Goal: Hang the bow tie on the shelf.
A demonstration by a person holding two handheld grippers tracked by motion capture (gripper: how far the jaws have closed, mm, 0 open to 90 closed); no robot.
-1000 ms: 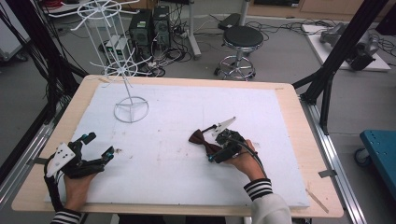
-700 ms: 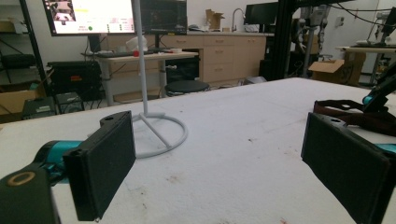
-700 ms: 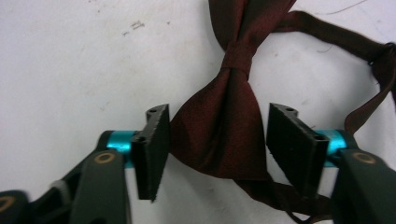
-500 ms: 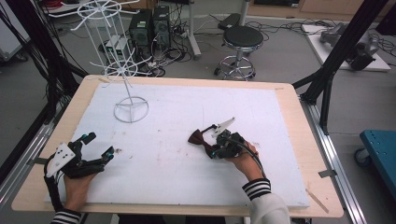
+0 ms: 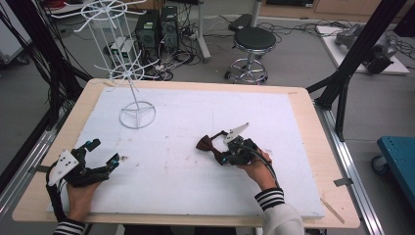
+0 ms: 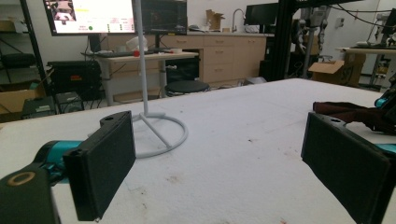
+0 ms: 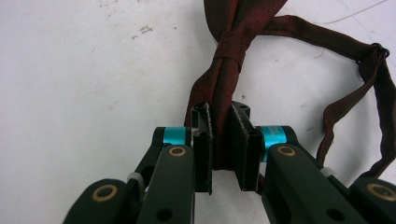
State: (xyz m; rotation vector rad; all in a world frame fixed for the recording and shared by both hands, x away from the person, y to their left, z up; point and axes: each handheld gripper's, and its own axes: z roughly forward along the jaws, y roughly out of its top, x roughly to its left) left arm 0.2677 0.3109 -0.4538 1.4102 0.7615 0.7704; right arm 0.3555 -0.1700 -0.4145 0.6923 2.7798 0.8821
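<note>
A workshop floor strewn with cables, computer cases and a black stool [image 5: 253, 39] is seen beyond a wooden table [image 5: 303, 105] covered by a white foam board [image 5: 195, 127]. On the right half of that board a dark red bow tie [image 5: 207, 144] lies flat, and one wing of it is pinched between the pads of the right gripper [image 5: 226, 155], whose jaws have just been closing and are now clamped on the fabric. In the right gripper view the bow tie [image 7: 233, 42] is seen running away from the right gripper [image 7: 223, 154] along the gripper's own line, its knot band just past the pads, while its thin strap [image 7: 345, 102] loops off to one side.

The long axis of the tie is therefore judged to continue the line of the jaws, so that a lift would let the free wing and strap hang below. The right hand is plainly the nearer one. The left gripper [image 5: 100, 154] is held low over the left edge of the board, well apart from the tie, with its jaws spread wide and nothing between them. Farther back on the left a white wire stand [image 5: 132, 78] is set upright on its ring base, well apart from both grippers.
</note>
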